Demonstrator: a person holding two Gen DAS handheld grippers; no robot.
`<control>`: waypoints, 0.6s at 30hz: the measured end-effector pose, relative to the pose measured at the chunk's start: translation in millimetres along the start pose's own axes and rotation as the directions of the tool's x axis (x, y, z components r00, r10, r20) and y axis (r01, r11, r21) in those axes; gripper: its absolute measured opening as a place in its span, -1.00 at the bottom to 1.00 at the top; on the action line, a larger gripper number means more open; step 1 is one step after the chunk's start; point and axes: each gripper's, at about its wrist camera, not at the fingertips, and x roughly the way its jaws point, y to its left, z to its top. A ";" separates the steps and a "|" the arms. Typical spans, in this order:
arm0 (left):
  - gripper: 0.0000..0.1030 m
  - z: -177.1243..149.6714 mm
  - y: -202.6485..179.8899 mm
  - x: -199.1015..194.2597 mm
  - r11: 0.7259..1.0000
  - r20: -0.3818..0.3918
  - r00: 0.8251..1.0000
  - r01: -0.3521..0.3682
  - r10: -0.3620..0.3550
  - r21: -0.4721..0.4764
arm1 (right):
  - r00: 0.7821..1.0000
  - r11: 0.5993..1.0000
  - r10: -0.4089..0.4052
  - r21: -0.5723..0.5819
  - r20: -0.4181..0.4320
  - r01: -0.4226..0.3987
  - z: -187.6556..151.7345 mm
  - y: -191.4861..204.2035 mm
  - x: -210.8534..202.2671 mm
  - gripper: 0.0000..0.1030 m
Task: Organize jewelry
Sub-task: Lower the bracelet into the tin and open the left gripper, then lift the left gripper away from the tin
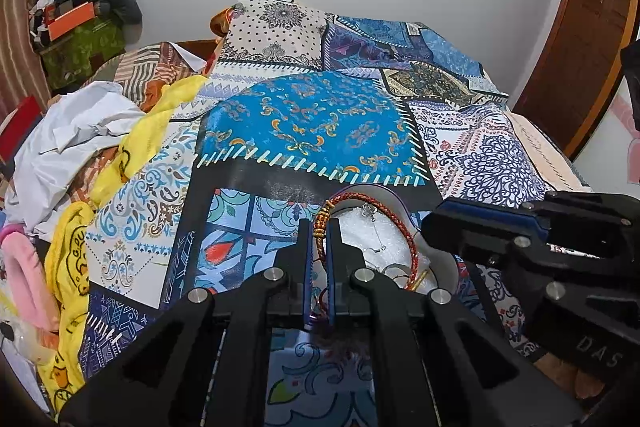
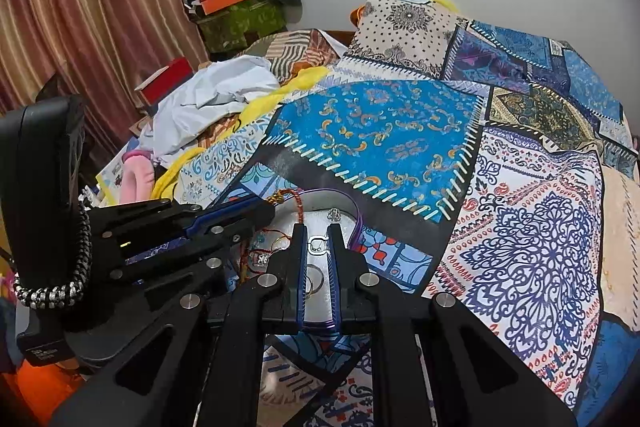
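Over the bed, left gripper [image 1: 319, 247] jaws pinch the red bracelet [image 1: 374, 211]; right gripper [image 2: 318, 247] jaws grip a silver clasp [image 2: 317, 243]. Lift slowly, avoiding tangles.

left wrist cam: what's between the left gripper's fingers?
The red braided bracelet, its gold beads in the gap of the left gripper; jaws nearly closed on it. Left wrist view.

Patchwork bed [image 1: 320, 115] — jewelry tray [image 2: 352, 205], clothes pile [image 1: 80, 131] atop.
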 end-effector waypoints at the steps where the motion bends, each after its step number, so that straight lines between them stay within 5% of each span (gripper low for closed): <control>1: -0.92 -0.3 -0.4 -0.3 1.000 0.000 1.000 0.002 -0.002 0.003 | 1.000 1.000 0.000 -0.001 -0.003 0.000 -0.4 0.4 0.9 -0.83; 12: -0.92 5.3 -2.8 -20.7 1.000 0.032 0.999 0.004 -0.004 0.012 | 0.999 1.000 0.004 -0.020 -0.045 -0.005 -1.8 4.2 10.9 -0.83; 18: -0.86 9.0 -3.5 -37.8 1.000 0.056 0.998 -0.009 0.008 0.006 | 0.999 0.999 -0.028 -0.043 -0.038 0.026 -3.7 9.8 5.4 -0.58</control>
